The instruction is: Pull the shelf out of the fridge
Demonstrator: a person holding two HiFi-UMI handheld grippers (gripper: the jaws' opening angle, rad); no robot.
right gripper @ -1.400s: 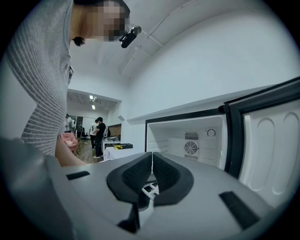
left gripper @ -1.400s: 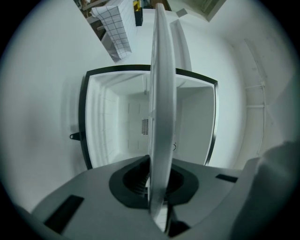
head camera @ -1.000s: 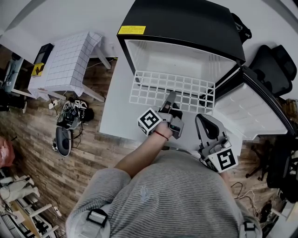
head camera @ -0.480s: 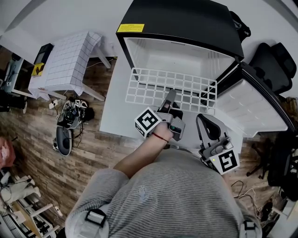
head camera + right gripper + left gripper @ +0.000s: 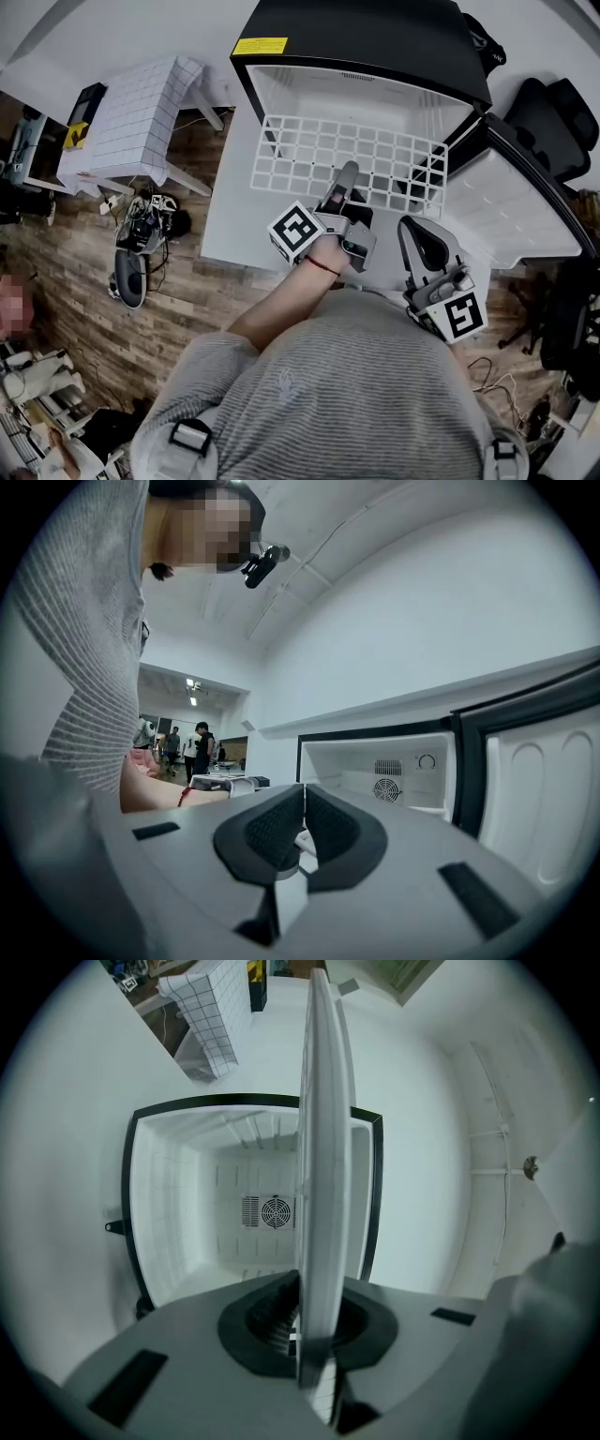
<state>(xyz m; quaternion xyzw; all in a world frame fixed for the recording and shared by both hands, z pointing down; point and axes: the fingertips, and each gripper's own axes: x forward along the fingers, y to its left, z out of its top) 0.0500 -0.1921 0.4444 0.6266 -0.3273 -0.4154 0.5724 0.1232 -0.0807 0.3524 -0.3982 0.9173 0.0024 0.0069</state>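
Shelf (image 5: 309, 155) sits further out of the fridge (image 5: 375, 42) now; your left gripper's (image 5: 345, 180) jaws clamp its edge, right gripper's (image 5: 424, 246) jaws are together and idle.

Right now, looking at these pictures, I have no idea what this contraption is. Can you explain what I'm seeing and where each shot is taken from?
No robot arm here: a person holds a pair of hand-held tongs in each hand. The head view comes from a camera on the person's head, looking steeply down. The other two views come from cameras riding on each pair of tongs.

A black fridge stands open on a white surface, its door swung to the right. The left tongs are closed on the front edge of a white wire shelf that sticks out of the fridge; their own view shows it edge-on. The right tongs are shut, empty, and held near the person's body.
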